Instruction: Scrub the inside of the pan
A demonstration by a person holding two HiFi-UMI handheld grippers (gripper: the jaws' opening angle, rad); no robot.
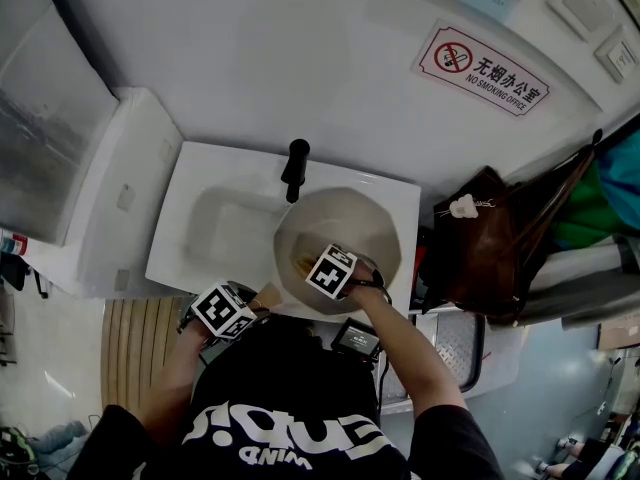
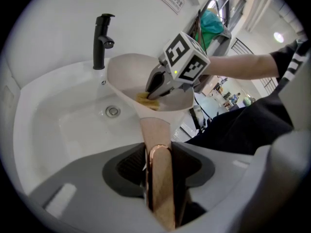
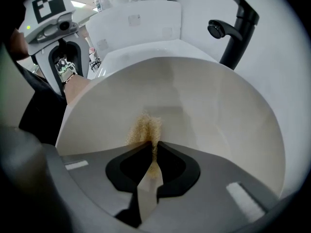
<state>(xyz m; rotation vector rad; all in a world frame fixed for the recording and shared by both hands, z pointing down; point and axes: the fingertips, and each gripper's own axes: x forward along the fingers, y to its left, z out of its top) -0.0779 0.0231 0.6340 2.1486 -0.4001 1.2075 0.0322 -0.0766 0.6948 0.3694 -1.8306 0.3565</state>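
We cannot make out the tips of the right tongs [image 3: 150,147] in the head view. The left tongs [image 2: 158,166] are clamped on the handle [image 2: 156,132], holding the pan [image 2: 126,74] over the sink [image 2: 58,125]. The right tongs, inside the pan, pinch a sponge [image 3: 143,127] against its inner surface.

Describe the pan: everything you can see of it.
The pan is a deep, cream-coloured bowl with a smooth inside and a pale handle ending in a coppery piece. The left gripper clamps that handle, holding the pan over the right side of the sink. Inside, the right gripper presses a yellow sponge against its wall.
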